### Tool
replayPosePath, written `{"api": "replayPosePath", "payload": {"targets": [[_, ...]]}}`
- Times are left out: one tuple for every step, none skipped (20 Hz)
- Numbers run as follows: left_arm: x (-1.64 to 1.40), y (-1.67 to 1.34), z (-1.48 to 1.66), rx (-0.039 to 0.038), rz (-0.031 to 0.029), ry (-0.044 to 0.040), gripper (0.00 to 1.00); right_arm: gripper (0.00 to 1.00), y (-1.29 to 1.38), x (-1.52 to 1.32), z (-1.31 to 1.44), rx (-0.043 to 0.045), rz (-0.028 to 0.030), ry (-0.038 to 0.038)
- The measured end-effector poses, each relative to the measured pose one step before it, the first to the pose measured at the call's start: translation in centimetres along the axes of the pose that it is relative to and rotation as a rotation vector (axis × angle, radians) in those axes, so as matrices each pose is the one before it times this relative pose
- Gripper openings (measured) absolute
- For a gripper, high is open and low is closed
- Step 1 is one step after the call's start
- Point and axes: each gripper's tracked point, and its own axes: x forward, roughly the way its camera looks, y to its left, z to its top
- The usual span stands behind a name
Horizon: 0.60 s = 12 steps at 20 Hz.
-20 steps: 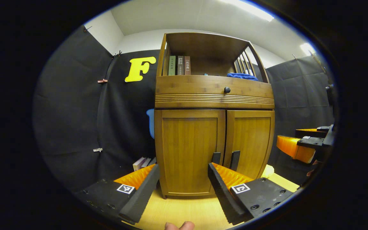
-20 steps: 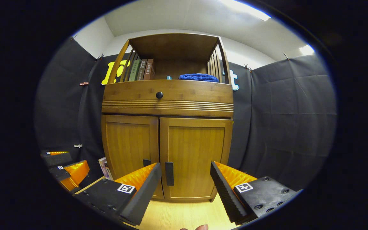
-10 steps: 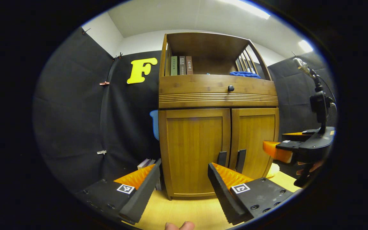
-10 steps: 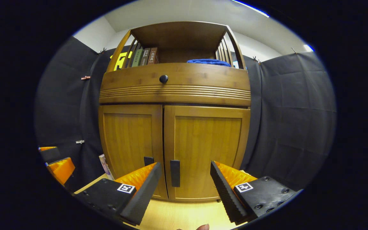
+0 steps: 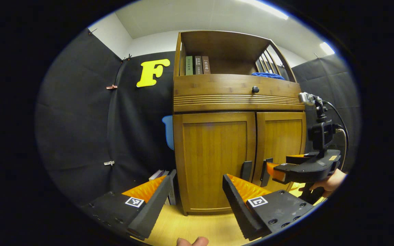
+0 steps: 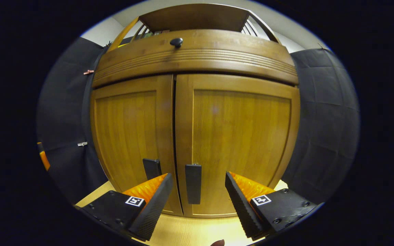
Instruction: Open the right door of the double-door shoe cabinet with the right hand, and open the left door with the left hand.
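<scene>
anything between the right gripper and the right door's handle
Nothing visible. In the right gripper view the right gripper is open, and the right door's handle stands in the open gap between its fingers, with only bare door around it.

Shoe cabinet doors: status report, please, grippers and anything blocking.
Right gripper open, right door handle between its fingers, not gripped. Left gripper open, short of left door handle. Both doors shut. Nothing blocking.

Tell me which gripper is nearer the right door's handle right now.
Right. The right gripper is open, its fingers straddling the right door handle without touching it. The left gripper is open and farther back, facing the left door.
</scene>
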Motion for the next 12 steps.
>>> {"api": "replayPosePath", "payload": {"targets": [[0.279, 0.247, -0.157, -0.00011, 0.0001, 0.00101, 0.92, 0.98, 0.0, 0.89, -0.73, 0.00277, -0.0066, 0.01141], [0.33, 0.284, -0.176, -0.00015, 0.00059, 0.00334, 0.94, 0.96, 0.104, 1.007, -0.83, 0.00253, -0.00175, 0.02208], [0.411, 0.347, -0.211, 0.00029, 0.00075, 0.00217, 0.94, 0.94, 0.086, 0.885, -0.772, 0.00615, -0.00464, 0.01536], [0.23, 0.291, -0.013, 0.00044, 0.00178, 0.00185, 0.94, 0.86, -0.347, 0.67, -0.137, 0.00949, -0.0024, 0.00776], [0.278, 0.323, -0.213, 0.00033, 0.00222, 0.00239, 0.94, 0.84, 0.017, 0.879, -0.181, 0.01256, -0.00518, 0.01592], [0.249, 0.343, -0.275, -0.00015, 0.00248, 0.00348, 0.92, 0.72, 0.071, 0.651, -0.589, 0.01099, -0.00868, 0.01751], [0.281, 0.221, -0.149, -0.00031, 0.00096, 0.00531, 0.92, 0.59, 0.212, 0.372, -0.268, 0.01822, 0.00704, 0.01419], [0.137, 0.058, -0.308, 0.00011, 0.00075, 0.00541, 0.92, 0.46, 0.146, 0.889, -0.563, 0.01347, -0.00366, 0.01503], [0.221, 0.233, -0.181, -0.00023, 0.00334, 0.00603, 0.92, 0.39, -0.116, 0.617, -0.104, 0.00273, -0.00749, -0.00068], [0.211, 0.209, -0.133, -0.00279, 0.00302, 0.00645, 0.92, 0.39, 0.029, -0.613, 0.041, -0.00274, -0.00197, -0.00294], [0.161, 0.285, -0.348, -0.00504, 0.00206, 0.00578, 0.92, 0.39, 0.042, -0.209, 0.127, -0.00763, 0.00071, -0.00918], [0.136, 0.136, -0.041, -0.00618, 0.00116, 0.00386, 0.94, 0.34, -0.041, 0.031, 0.158, -0.01595, -0.00174, -0.00553]]}}
